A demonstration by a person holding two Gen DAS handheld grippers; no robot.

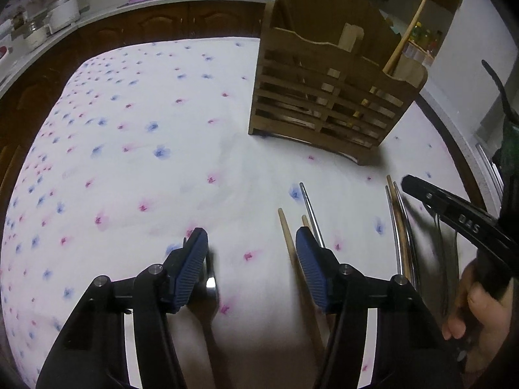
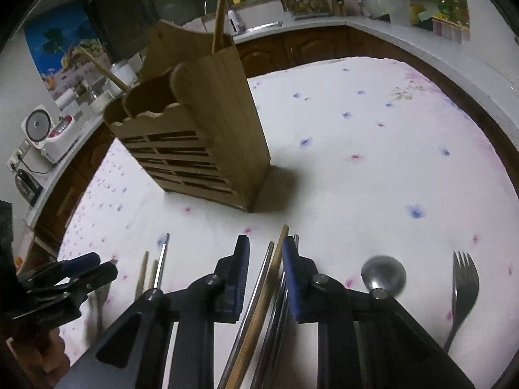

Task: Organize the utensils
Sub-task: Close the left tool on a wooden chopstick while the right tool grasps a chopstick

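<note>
Right gripper ribbed blue jaws straddling slim wooden and steel chopsticks on floral bench, not pinching, left gripper jaws apart, slatted wooden holder upright beyond.

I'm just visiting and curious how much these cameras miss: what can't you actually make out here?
- Wooden caddy, both views: its slats and walls hide what stands inside.
- Bundle of chopsticks, right wrist view: the right gripper and the bottom edge cut off the lower ends; pad contact unclear.
- Spoon: the handle is hidden behind the gripper.
- Left gripper, left wrist view: the utensil under its left finger is blurred.
</note>
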